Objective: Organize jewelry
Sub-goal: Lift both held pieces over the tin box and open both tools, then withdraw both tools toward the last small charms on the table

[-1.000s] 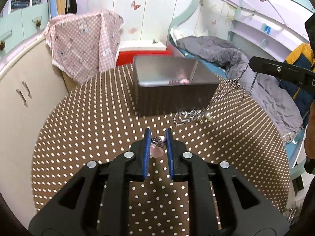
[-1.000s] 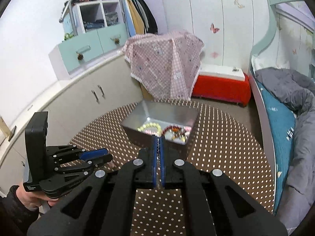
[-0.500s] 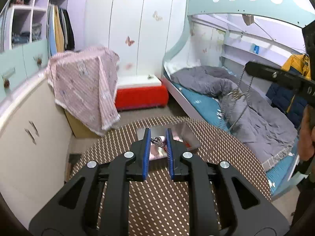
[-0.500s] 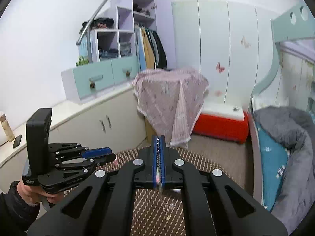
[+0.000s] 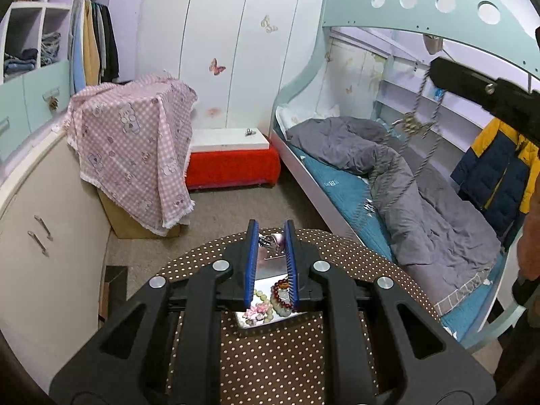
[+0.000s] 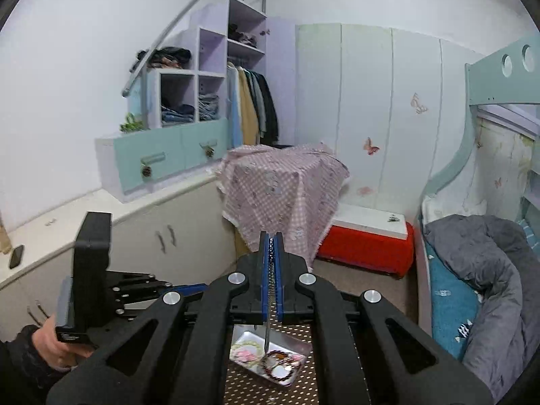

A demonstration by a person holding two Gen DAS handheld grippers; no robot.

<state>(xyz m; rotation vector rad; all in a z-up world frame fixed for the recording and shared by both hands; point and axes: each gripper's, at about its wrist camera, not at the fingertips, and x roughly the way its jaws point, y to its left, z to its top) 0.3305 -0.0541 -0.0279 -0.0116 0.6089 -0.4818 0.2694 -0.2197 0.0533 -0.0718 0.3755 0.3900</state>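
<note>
My left gripper point(image 5: 271, 224) is shut on a small silver and pink piece point(image 5: 269, 241), high above the brown dotted table point(image 5: 270, 364). My right gripper point(image 6: 271, 236) is shut on a silver chain point(image 6: 266, 332) that hangs straight down over the open metal box point(image 6: 246, 335). From the left wrist the right gripper point(image 5: 437, 72) shows at the upper right, the chain point(image 5: 410, 123) dangling in two strands with a knot. I cannot tell whether the chain joins the held piece. The box point(image 5: 266, 270) holds a red bead bracelet point(image 5: 280, 295), pale beads and pink flowers.
A hand point(image 6: 57, 347) holds the left gripper point(image 6: 182, 288) at the lower left of the right wrist view. Cream cabinets point(image 5: 40, 236) stand left of the table, a bed with a grey quilt point(image 5: 422, 202) right, and a pink checked cloth point(image 5: 135, 148) and red bench point(image 5: 233, 165) beyond.
Both grippers have risen well above the table, still shut. The chain's coil has lifted off the table and now hangs free. The box has dropped low in both views.
</note>
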